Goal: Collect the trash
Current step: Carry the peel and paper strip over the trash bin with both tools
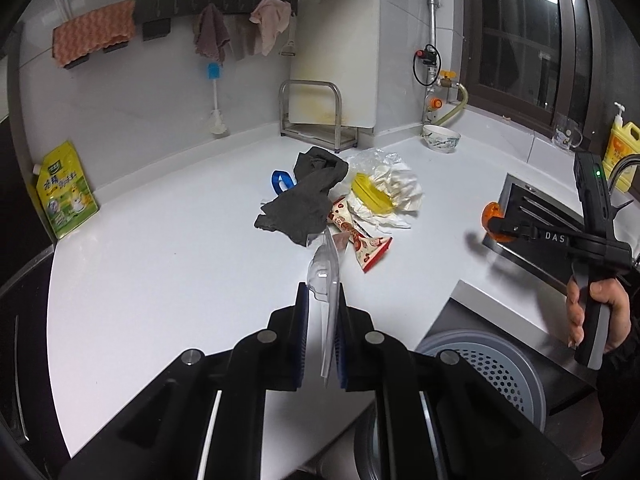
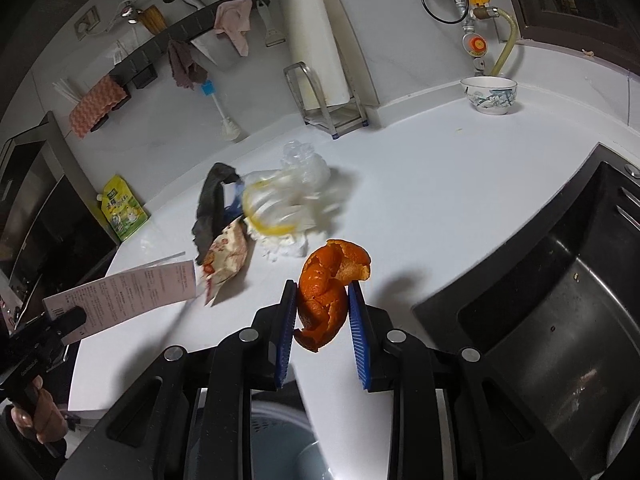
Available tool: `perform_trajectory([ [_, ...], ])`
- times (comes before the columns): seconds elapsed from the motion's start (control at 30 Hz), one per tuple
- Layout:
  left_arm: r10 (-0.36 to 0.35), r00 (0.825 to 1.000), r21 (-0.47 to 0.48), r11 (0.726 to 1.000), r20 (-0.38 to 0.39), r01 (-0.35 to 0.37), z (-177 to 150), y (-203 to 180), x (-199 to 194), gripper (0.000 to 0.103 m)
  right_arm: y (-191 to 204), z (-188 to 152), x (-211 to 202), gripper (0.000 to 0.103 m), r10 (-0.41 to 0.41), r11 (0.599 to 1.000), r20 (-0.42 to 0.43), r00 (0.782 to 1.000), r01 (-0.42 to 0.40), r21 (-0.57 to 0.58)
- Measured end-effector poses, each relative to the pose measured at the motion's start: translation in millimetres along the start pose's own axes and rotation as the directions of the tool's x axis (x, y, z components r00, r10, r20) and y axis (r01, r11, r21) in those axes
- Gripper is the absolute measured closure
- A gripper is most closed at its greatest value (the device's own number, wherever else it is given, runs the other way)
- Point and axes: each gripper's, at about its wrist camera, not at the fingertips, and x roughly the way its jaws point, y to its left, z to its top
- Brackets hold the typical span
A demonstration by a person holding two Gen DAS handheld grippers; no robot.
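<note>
My left gripper is shut on a clear plastic blister pack with a pink printed card back, held above the white counter; the pack also shows in the right wrist view. My right gripper is shut on an orange peel, held above the counter near the sink; the peel also shows in the left wrist view. A trash pile lies mid-counter: a dark grey cloth, a red-and-white snack wrapper, crumpled white tissue and plastic and a yellow lid.
A grey perforated bin stands below the counter's front edge. A dark sink is at right. A patterned bowl, a cutting board rack, a yellow-green pouch and a yellow soap bottle stand around the counter edges.
</note>
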Motion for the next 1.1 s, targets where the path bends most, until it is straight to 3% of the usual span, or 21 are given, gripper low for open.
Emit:
perform_trajectory([
  [0.6,-0.040,0.995,-0.021,0.999,0.087,0.042,-44.7,-23.6,-81.8,0.092,73.6,-80.2,-75.0,0.078,0.002,1.000,0.024,1.000,-0.001,-0.031],
  [0.83,-0.068,0.993,-0.004,0.998,0.094,0.068,-59.8,-47.8,-105.5,0.092,80.5,-118.8,-93.0,0.078,-0.007,1.000,0.008,1.000,0.007,-0.013],
  [1.1,-0.118,0.992,0.002,0.993,0.042,0.118,-75.2,-81.7,-98.9,0.092,69.5,-167.8,-96.2,0.078,-0.036,0.999,-0.059,0.998,0.037,0.023],
])
